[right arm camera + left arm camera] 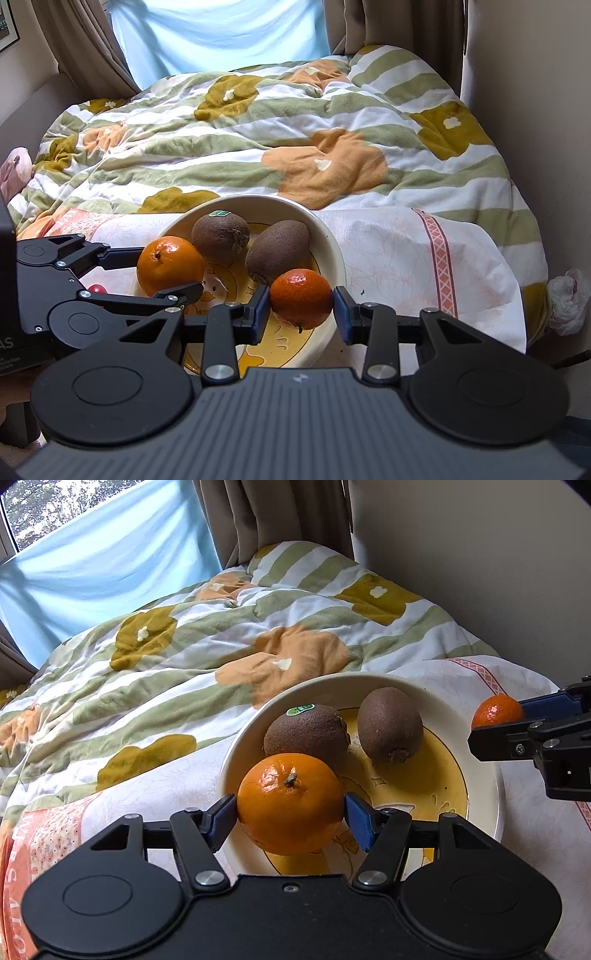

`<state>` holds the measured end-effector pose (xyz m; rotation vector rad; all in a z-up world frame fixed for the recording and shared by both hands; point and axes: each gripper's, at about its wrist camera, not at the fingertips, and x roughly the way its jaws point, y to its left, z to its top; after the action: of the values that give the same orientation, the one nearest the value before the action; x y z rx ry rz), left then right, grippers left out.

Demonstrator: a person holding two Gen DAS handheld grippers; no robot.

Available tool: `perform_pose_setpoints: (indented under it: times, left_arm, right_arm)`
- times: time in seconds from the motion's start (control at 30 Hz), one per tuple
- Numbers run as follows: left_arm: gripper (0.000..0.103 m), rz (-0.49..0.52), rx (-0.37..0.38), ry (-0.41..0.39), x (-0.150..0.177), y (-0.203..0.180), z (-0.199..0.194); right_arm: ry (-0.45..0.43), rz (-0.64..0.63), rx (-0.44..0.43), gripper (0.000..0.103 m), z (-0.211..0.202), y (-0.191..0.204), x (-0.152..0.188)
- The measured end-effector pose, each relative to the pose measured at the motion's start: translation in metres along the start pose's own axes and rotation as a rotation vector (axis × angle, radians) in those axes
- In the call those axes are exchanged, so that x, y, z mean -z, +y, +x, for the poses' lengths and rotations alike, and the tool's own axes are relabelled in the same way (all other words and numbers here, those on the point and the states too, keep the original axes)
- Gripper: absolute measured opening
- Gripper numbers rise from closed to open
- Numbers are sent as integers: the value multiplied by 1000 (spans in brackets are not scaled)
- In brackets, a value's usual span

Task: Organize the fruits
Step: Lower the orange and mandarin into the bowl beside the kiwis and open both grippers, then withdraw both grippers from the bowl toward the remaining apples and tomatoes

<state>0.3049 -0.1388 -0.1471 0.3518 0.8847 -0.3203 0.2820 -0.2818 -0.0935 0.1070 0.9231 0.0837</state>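
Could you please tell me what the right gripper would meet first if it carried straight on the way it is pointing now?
Probably the plate: the right gripper, shut on the small orange, points down over the plate's right side. The nearer kiwi lies just left of that line, though depth is unclear.

Each black tool (290, 821) has 2 blue pads (224, 816).

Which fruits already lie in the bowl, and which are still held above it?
In: two kiwis rest in the bowl. Held: large orange in left gripper, small orange in right gripper.

Both grippers (291, 814) (301, 308) tilted downward, fingers clamped.
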Motion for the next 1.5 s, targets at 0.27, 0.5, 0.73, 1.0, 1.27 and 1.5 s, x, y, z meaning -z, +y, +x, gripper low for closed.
perform_pose_setpoints:
  times: [0.27,0.5,0.73,1.0,1.27,1.5]
  left_arm:
    - [93,28,25,-43,-2,-1,-13]
    - [93,-50,55,-42,8,11,-38]
    - [94,-99,11,-51,19,21,-60]
    - [96,-155,-18,-70,27,30,-74]
    - [96,-163,-20,-71,35,31,-80]
    - [96,-191,-14,-99,35,32,-95]
  right_arm:
    - [-2,3,3,52,0,-2,-1]
    - [9,-13,-6,52,-3,-4,-3]
    - [40,-90,-13,53,11,6,-2]
    - [56,-169,-23,52,33,21,0]
    - [35,-155,-38,68,23,24,2]
    - [-11,-145,-59,103,-3,23,1]
